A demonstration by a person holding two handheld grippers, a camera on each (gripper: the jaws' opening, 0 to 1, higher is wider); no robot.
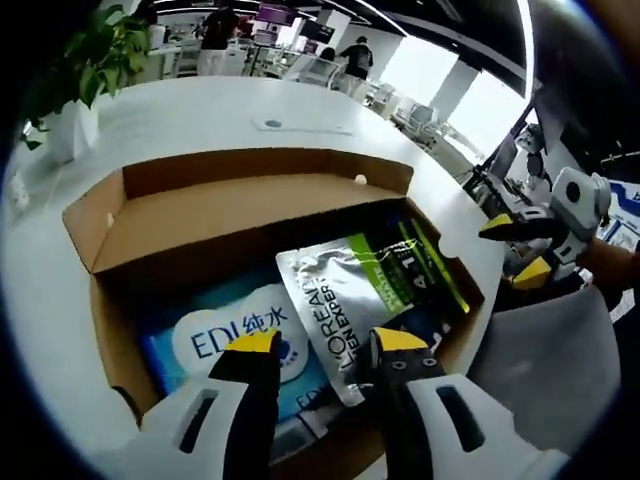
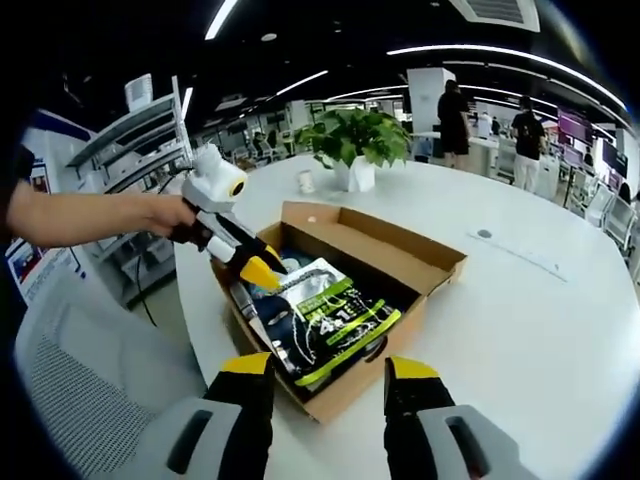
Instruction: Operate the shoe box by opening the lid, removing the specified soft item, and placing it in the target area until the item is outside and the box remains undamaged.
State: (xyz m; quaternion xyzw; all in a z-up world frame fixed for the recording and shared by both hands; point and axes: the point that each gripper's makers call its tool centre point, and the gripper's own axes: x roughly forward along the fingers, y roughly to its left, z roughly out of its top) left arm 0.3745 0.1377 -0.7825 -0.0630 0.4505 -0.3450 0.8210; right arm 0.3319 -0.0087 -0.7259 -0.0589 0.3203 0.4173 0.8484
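- Shoe box point(image 2: 345, 290) sits open on the round white table point(image 2: 540, 330), its lid flap point(image 1: 240, 205) folded back, so the opening step looks done.
- At the left of the box interior, in the left gripper view, lies a blue packet point(image 1: 205, 345) printed "EDI"; beside it to the right a silver sachet point(image 1: 345, 300) leans across a dark pack with green stripes point(image 1: 425, 265).
- Left gripper point(image 1: 322, 345) hangs over the box with jaws apart and nothing between them; in the right gripper view its yellow tips dip in at the box's left end.
- Right gripper point(image 2: 328, 368) waits just outside the box's near wall, jaws spread, empty.
- Nothing is out yet; lifting the soft item and placing it remain.
- Which packet is the specified one I cannot tell, no target area is marked, and the box's near edge is cut off behind the left gripper.
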